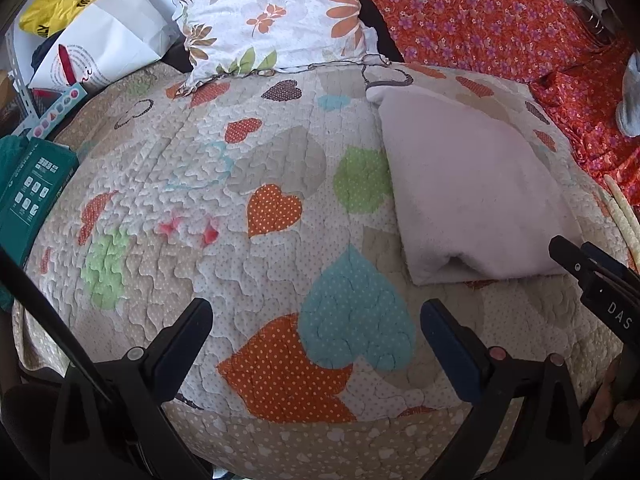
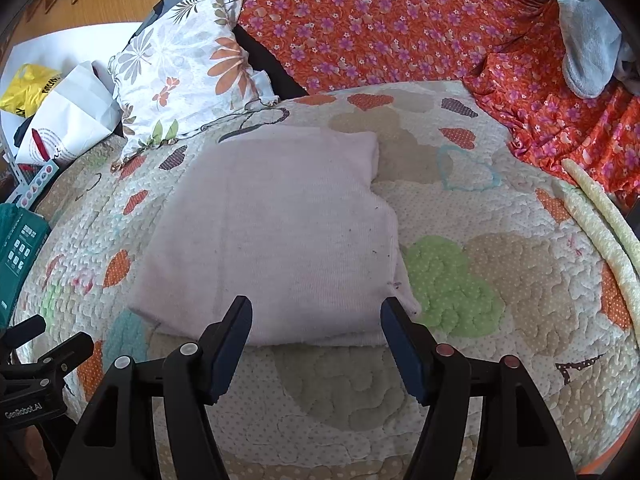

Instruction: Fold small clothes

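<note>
Folded pale pink knit garment [image 2: 276,236] lying flat on the quilted heart-patterned bedspread [image 2: 500,280], layered into a rough rectangle with a narrower flap stepping in at its far right corner. Soft, faintly ribbed surface with a few dark specks near the right edge (lint or thread, hard to tell). Thick doubled fold along the near edge, slightly gaping in the left wrist view [image 1: 476,184].

Right gripper [image 2: 316,344] spread wide, empty, fingertips just at the garment's near edge, touching or not unclear. Left gripper [image 1: 316,344] also spread wide and empty, off to the garment's left over bare quilt.

Beyond the garment's far left corner, a white flower-print pillow [image 2: 180,72]. Behind and right of the garment, an orange floral sheet [image 2: 380,28]. Well left of the garment, a teal cardboard box [image 1: 30,192] and a white paper bag [image 1: 104,40].
</note>
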Available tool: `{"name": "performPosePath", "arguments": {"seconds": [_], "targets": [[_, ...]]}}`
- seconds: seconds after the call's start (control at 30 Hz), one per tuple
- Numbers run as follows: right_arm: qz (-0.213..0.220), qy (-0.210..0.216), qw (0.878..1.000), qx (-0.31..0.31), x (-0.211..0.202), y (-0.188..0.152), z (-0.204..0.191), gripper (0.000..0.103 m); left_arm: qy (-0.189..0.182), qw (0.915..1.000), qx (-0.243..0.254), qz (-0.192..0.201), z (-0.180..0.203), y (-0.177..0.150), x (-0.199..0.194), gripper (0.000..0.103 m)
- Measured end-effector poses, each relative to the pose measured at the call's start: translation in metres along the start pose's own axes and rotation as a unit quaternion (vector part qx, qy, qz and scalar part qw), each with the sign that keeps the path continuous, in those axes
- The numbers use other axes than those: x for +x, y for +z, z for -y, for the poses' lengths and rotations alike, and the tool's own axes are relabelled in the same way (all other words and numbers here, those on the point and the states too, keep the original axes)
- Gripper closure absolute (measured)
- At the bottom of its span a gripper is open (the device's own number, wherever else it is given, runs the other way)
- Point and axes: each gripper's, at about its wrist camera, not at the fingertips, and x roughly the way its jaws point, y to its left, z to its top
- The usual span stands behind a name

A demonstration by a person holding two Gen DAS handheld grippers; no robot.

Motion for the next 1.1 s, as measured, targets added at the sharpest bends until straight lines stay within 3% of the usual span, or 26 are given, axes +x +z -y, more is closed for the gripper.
{"name": "performPosePath", "arguments": {"seconds": [0.67, 1.1], "targets": [[-0.001, 0.004, 1.000, -0.015, 0.000, -0.003, -0.011, 0.028, 0.016, 0.9999, 0.002, -0.001, 0.000, -0.001, 0.008, 0.000], [-0.007, -0.006, 1.000, -0.010, 0.003, -0.003, -0.009, 0.027, 0.005, 0.9998, 0.015, -0.008, 0.009, 0.004, 0.016, 0.000]]}}
